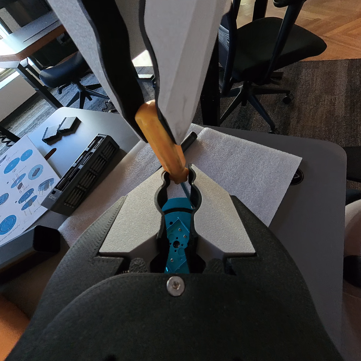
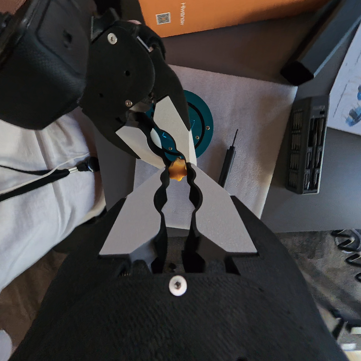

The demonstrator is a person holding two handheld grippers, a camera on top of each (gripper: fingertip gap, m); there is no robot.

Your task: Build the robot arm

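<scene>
Gripper fingers hide most of the blue disc (image 1: 176,232); the instruction sheet (image 1: 21,181) runs off the left edge, its print unreadable.

Black textured gripper body (image 2: 175,322), grey fingers (image 2: 134,220), silver screw (image 2: 177,285).

Glossy amber plastic screwdriver handle (image 1: 162,144), shiny blue metal disc (image 2: 203,119), rough white foam sheet (image 1: 244,166)

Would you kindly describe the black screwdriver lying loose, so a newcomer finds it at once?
Start at the white foam sheet on the grey table. Right of the blue round plate lies the black screwdriver, slim and untouched, unlike the amber-handled screwdriver that both grippers clamp.
</scene>
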